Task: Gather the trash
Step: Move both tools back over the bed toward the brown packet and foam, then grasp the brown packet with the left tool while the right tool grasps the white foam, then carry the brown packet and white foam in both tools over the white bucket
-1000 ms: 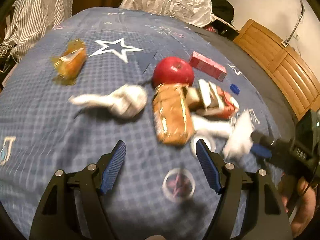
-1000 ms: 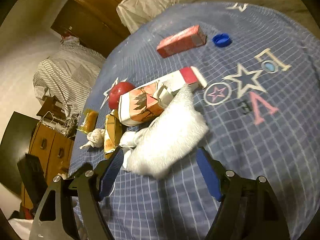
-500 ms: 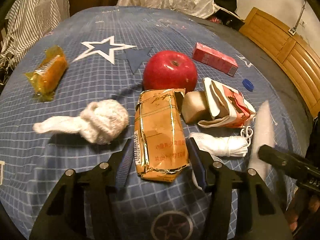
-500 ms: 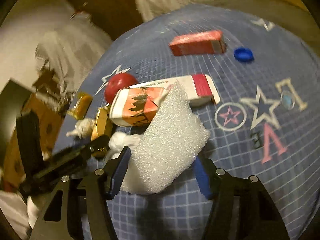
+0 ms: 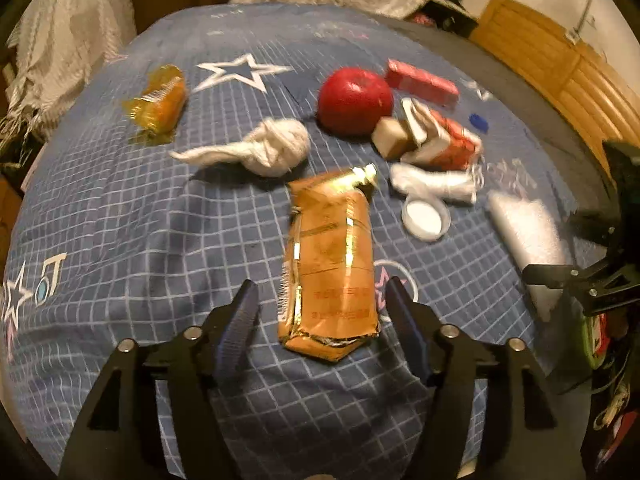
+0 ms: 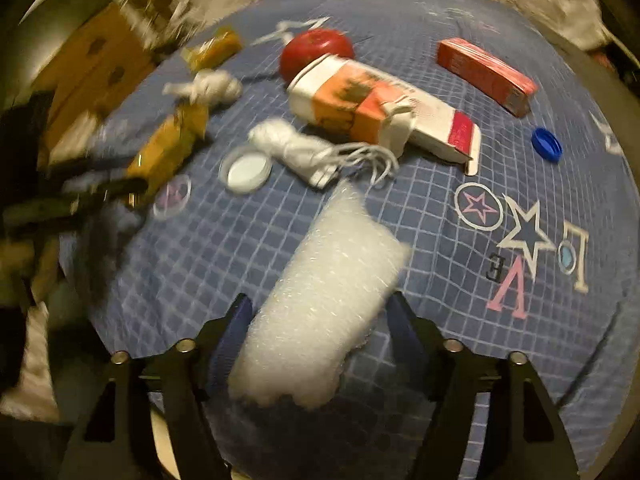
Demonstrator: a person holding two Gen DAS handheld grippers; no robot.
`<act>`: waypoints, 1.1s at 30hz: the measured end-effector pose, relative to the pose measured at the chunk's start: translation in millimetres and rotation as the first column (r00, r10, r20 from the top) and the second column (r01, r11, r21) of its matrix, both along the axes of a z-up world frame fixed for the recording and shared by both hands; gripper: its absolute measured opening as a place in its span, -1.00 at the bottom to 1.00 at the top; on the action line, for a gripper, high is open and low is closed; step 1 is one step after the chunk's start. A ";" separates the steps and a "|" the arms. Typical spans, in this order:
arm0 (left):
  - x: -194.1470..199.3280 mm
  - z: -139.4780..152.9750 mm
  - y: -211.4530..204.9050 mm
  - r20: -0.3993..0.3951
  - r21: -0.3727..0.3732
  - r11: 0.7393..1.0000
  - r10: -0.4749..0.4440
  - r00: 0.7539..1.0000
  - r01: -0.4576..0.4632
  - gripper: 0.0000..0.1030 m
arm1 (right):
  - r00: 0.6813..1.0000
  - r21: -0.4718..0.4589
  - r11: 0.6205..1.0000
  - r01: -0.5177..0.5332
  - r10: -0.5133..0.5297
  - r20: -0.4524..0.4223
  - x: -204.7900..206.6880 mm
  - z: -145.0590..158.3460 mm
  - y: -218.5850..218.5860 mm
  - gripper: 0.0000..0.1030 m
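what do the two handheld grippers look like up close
Both match: the left gripper and right gripper each have two angular black arms with triangular cut-outs and silver round bolt heads at the joints. The jaws are lined with dark blue ribbed pads. No cables, markings or sleeves show on them.

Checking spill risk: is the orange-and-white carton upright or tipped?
Tipped: the carton lies on its side on the blue cover, right by the red apple. Contents: cannot tell.
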State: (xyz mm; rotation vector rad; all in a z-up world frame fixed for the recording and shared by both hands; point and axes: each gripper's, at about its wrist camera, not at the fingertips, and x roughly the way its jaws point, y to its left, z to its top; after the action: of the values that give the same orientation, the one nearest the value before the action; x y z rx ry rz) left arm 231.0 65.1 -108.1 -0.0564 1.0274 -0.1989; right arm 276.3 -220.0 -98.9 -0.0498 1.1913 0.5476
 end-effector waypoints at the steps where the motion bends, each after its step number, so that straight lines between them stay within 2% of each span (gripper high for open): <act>1: -1.4 6.0 2.2 0.024 -0.012 1.000 0.020 1.000 -0.020 0.34 | 0.999 0.038 0.998 0.050 -0.051 0.007 -1.2 2.0 -4.6 0.47; 2: -2.2 11.2 2.9 0.049 -0.014 0.999 0.037 0.998 -0.037 0.43 | 0.995 0.065 0.993 0.096 -0.096 0.008 -2.6 2.4 -8.7 0.52; 5: 5.9 15.7 -6.5 0.079 0.036 0.998 0.056 0.995 -0.059 0.47 | 0.983 0.089 0.979 0.183 -0.184 0.005 -6.8 -2.9 -13.0 0.52; 7: 18.5 8.2 -12.8 0.072 0.093 0.992 0.075 0.995 -0.081 0.46 | 0.975 0.089 0.971 0.221 -0.223 0.016 -8.1 -7.6 -13.9 0.52; 10: 29.0 -4.8 -17.8 0.042 0.122 0.988 0.092 0.995 -0.096 0.44 | 0.966 0.076 0.965 0.251 -0.254 0.044 -9.8 -8.3 -8.2 0.52; 12: 32.6 -15.0 -24.1 0.029 0.153 0.984 0.090 0.995 -0.094 0.25 | 0.961 0.048 0.964 0.263 -0.266 0.075 -9.1 -13.1 0.2 0.44; 13: 32.8 -19.7 -26.1 0.019 0.156 0.984 0.083 0.996 -0.085 0.04 | 0.956 0.034 0.961 0.275 -0.277 0.094 -7.9 -16.1 2.4 0.35; 14: 32.4 -23.2 -29.4 0.031 0.168 0.982 0.084 0.996 -0.088 -0.02 | 0.949 0.019 0.957 0.288 -0.288 0.127 -9.6 -16.0 4.4 0.06; 16: 28.3 -23.2 -32.1 0.061 0.183 0.978 0.093 0.994 -0.102 -0.13 | 0.943 0.012 0.957 0.291 -0.289 0.165 -16.1 -17.6 5.4 0.04; 19: 19.9 -21.5 -35.4 0.095 0.182 0.976 0.100 0.990 -0.116 -0.18 | 0.930 0.022 0.957 0.290 -0.287 0.232 -32.6 -15.5 6.3 0.00; 23: -5.4 -7.2 -35.6 0.160 0.157 0.978 0.114 0.980 -0.140 -0.19 | 0.897 0.085 0.955 0.283 -0.295 0.328 -61.8 0.0 -4.4 -0.01; 27: -42.6 23.1 -46.2 0.260 0.121 0.983 0.101 0.960 -0.136 -0.19 | 0.848 0.129 0.954 0.270 -0.300 0.438 -99.2 30.2 -13.8 -0.01; 33: -100.1 63.0 -71.4 0.405 0.091 0.990 0.058 0.913 -0.104 -0.18 | 0.786 0.189 0.951 0.245 -0.309 0.535 -150.9 69.1 -16.9 -0.01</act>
State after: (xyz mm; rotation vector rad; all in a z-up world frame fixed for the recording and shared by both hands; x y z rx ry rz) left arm 130.9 -6.3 -45.1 0.0419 0.6214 -0.0717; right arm 125.4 -236.9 -29.8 0.0581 0.5708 0.3003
